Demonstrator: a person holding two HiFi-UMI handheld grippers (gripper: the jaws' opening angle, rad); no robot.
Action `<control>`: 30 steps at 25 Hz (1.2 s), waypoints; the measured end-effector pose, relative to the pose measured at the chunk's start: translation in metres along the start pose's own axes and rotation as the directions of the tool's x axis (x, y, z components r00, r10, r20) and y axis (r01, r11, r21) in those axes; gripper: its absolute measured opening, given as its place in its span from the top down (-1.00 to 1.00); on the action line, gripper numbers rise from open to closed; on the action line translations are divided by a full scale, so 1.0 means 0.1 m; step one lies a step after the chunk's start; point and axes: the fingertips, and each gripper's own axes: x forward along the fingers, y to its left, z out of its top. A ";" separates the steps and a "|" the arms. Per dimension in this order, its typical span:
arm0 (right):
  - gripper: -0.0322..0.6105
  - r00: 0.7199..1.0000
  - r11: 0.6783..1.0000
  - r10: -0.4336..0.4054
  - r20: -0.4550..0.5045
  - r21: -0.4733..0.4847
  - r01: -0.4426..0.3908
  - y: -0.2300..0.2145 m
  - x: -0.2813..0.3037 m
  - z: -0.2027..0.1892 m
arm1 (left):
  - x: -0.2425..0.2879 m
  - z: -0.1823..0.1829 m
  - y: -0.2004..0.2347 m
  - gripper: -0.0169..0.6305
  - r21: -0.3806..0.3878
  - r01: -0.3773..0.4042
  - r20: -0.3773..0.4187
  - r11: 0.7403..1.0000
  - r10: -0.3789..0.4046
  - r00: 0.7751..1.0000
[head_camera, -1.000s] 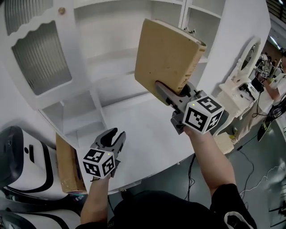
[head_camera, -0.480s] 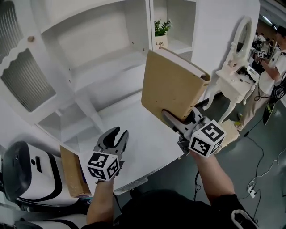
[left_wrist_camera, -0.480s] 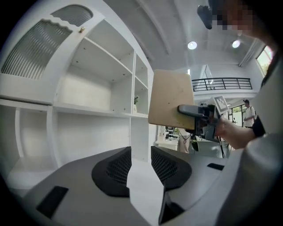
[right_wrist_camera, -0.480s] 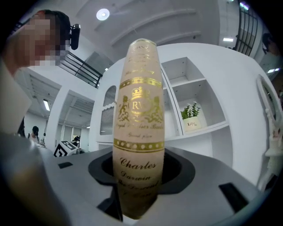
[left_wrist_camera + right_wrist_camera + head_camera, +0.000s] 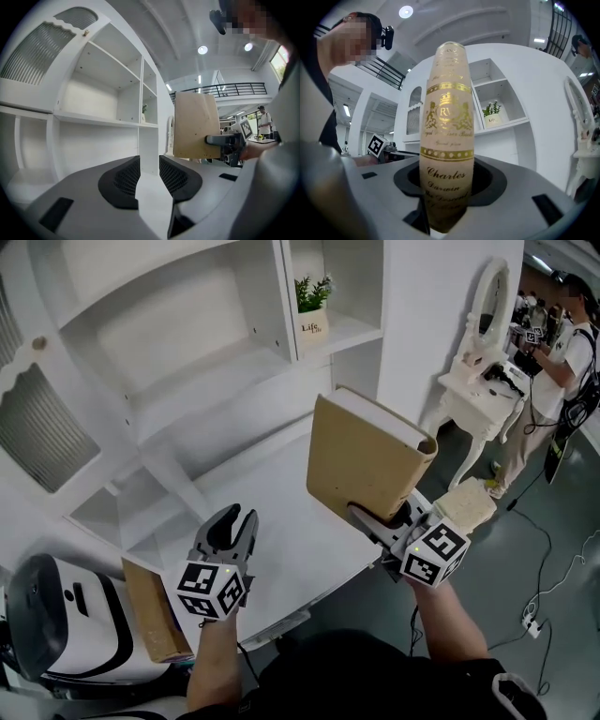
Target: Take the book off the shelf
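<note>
Right gripper [image 5: 377,517] is at centre right of the head view, clamped on the lower edge of the book [image 5: 361,457]. One jaw lies across the tan cover and the other is behind the book. In the right gripper view the book [image 5: 446,140] stands upright between the jaws of the right gripper [image 5: 446,190]. Its spine faces the camera, with gilt bands and the words "Charles Darwin" legible, and both pads press its sides. The book is off the shelf unit [image 5: 187,371]. It is held in the air, tilted, over the front right corner of the white tabletop [image 5: 272,521], touching neither tabletop nor shelves. Left gripper [image 5: 234,521] is at lower left of centre in the head view, over the front edge of the tabletop and well apart from the book. In the left gripper view the left gripper [image 5: 150,161] shows a narrow gap between its pads with nothing in it. Its jaws have just been closing a little. That view also shows the book [image 5: 196,124] at centre right. A small potted plant [image 5: 312,304] sits in an upper shelf compartment at top centre. A white dressing table with oval mirror [image 5: 480,381] stands at upper right, with a person [image 5: 562,343] beyond it. A cardboard box [image 5: 150,610] lies at lower left, below the tabletop.
</note>
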 end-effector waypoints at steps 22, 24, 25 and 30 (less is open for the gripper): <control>0.25 0.997 0.999 -0.040 -0.072 -0.037 0.037 0.05 -0.20 -0.57 | -0.19 -0.27 0.10 0.61 -0.026 -0.049 -0.027 0.998 0.048 0.998; 0.25 0.996 0.998 -0.047 -0.072 -0.045 0.044 0.06 -0.23 -0.57 | -0.19 -0.27 0.09 0.61 -0.026 -0.045 -0.028 0.999 0.044 0.999; 0.25 0.996 0.998 -0.048 -0.071 -0.044 0.045 0.06 -0.24 -0.57 | -0.19 -0.27 0.07 0.62 -0.025 -0.043 -0.028 0.999 0.042 0.999; 0.25 0.996 0.998 -0.060 -0.064 -0.032 0.058 0.06 -0.33 -0.57 | -0.18 -0.26 0.00 0.62 -0.018 -0.031 -0.033 0.999 0.030 0.999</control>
